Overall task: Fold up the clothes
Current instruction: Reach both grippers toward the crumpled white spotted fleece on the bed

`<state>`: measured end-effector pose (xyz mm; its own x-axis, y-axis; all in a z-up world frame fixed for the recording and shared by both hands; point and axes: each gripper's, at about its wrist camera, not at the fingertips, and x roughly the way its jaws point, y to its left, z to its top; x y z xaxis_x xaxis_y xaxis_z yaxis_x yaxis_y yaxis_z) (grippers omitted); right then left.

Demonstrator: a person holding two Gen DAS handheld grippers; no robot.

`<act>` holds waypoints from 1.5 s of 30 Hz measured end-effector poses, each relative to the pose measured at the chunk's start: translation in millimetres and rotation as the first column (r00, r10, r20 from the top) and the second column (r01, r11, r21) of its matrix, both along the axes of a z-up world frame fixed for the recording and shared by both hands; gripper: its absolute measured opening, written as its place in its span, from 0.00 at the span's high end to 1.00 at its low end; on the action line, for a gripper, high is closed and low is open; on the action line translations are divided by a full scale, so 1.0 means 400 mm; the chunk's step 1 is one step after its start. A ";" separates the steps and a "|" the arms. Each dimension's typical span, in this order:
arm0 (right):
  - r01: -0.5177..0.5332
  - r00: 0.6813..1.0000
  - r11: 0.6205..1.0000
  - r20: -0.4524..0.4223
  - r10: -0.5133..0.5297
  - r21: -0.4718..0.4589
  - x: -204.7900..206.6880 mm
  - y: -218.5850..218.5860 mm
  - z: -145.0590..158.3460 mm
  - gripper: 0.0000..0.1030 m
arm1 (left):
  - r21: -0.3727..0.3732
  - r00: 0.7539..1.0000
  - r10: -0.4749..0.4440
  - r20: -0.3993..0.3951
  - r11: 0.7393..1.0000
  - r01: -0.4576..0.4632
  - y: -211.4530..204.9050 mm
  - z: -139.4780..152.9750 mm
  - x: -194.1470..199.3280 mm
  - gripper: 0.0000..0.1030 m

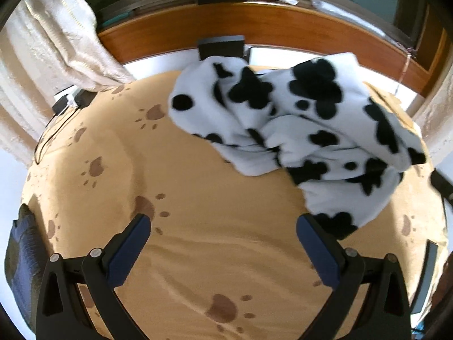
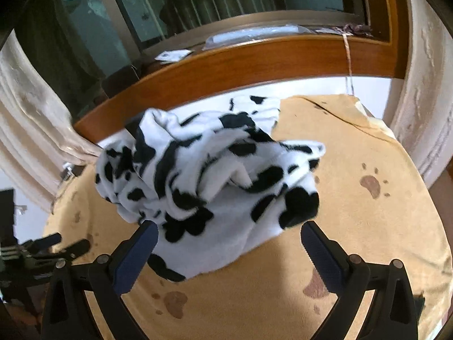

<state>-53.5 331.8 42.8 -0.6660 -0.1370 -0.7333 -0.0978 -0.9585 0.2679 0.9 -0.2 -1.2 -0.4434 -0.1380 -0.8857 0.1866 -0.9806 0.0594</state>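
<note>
A crumpled white fleece garment with black cow spots lies bunched on a tan cloth with brown paw prints. In the left wrist view it sits ahead and to the right of my left gripper, which is open with nothing between its fingers; the garment's near edge comes close to the right fingertip. In the right wrist view the same garment lies just ahead of my right gripper, also open, with the near hem reaching between the two fingers. The tan cloth spreads all around.
A wooden ledge under a window runs along the far side. Cream curtains hang at the left and right. A small black box with cables sits at the cloth's far left. The other gripper's dark frame shows at left.
</note>
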 end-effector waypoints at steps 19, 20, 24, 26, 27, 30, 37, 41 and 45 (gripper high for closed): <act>-0.229 0.973 0.961 -0.040 0.226 -0.157 -0.243 -0.099 0.045 0.29 | -0.019 0.999 0.001 -0.042 1.000 -0.002 -0.041 -0.083 0.041 0.00; -0.240 0.971 0.960 -0.031 0.238 -0.146 -0.266 -0.112 0.037 0.29 | -0.020 0.999 -0.002 -0.047 1.000 0.001 -0.042 -0.079 0.040 0.00; -0.226 0.970 0.970 0.069 0.232 -0.089 -0.358 -0.138 -0.025 0.54 | -0.008 1.000 -0.002 -0.025 1.000 0.001 -0.052 -0.073 0.014 0.00; -0.226 0.965 0.969 0.117 0.237 -0.100 -0.389 -0.144 -0.058 0.77 | -0.018 1.000 0.007 -0.011 1.000 -0.007 -0.066 -0.076 0.006 0.00; -0.229 0.963 0.968 0.122 0.241 -0.106 -0.394 -0.148 -0.063 0.84 | -0.023 1.000 0.012 -0.003 1.000 -0.012 -0.073 -0.080 0.004 0.00; -0.294 0.951 0.946 0.054 0.304 -0.137 -0.363 -0.179 -0.018 0.91 | -0.034 1.000 0.028 -0.007 0.999 -0.028 -0.091 -0.084 0.007 0.00; -0.570 0.821 0.818 -0.104 0.562 -0.074 -0.174 -0.314 0.128 0.92 | -0.129 0.996 -0.031 -0.081 0.991 0.021 -0.104 -0.038 0.039 0.00; -0.658 0.751 0.745 -0.026 0.659 -0.113 -0.091 -0.351 0.055 0.92 | -0.207 0.983 -0.101 -0.151 0.976 0.068 -0.100 0.011 0.073 0.00; -0.571 0.799 0.781 0.047 0.600 -0.253 -0.061 -0.300 -0.033 0.92 | -0.193 0.980 -0.133 -0.151 0.976 0.103 -0.097 0.016 0.099 0.00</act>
<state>-77.7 211.8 29.6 -0.3157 -0.6351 -0.7050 0.4189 -0.7599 0.4970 40.6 -39.1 5.2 -0.6019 -0.2293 -0.7650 0.0924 -0.9715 0.2185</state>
